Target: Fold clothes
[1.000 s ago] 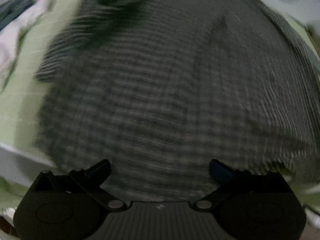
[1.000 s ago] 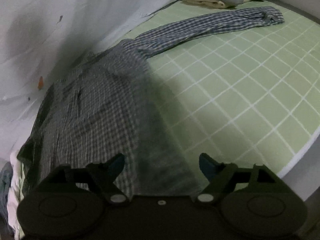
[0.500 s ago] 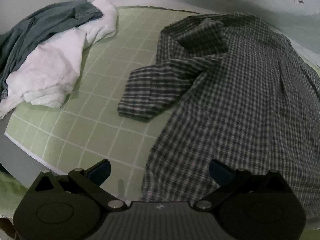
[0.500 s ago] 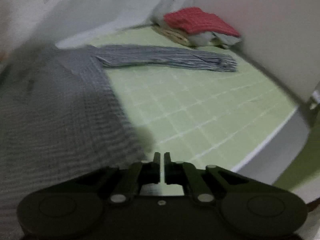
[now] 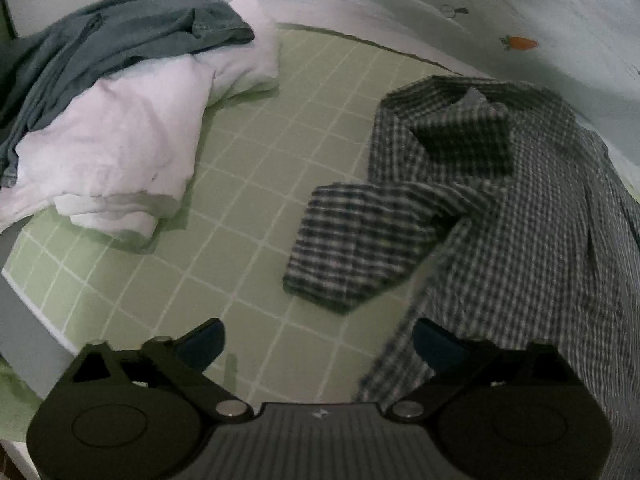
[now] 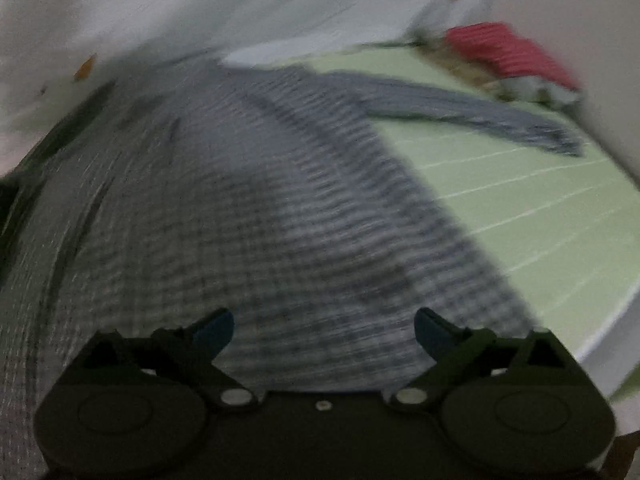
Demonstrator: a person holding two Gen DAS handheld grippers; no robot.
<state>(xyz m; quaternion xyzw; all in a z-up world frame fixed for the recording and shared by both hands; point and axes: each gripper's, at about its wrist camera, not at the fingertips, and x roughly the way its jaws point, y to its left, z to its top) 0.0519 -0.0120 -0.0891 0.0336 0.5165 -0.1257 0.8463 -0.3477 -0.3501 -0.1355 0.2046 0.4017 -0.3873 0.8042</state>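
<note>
Shirt first: the checked shirt lay spread on the green gridded mat, its body to the right in the left wrist view, with one sleeve already doubled in beside the collar. In the right wrist view, badly blurred, the other sleeve stretched straight out across the mat toward a stack of folded things topped with a red cloth. A heap of unfolded laundry, grey over white, sat well apart on the far side of the mat.

Both tools were empty. The left gripper stood wide, its jaws having just closed in a little, with bare mat and the shirt's edge showing between them and nothing pinched. The right gripper hung over the shirt's body with its jaws spread wide, having just been opening; cloth showed behind the gap, but the pads pressed on none of it.

By my reading the work stood between grasps, one sleeve folded and one still to do. The next move likely called for the right gripper to reach the outstretched sleeve, pinch it near the cuff and carry it back across the body.
</note>
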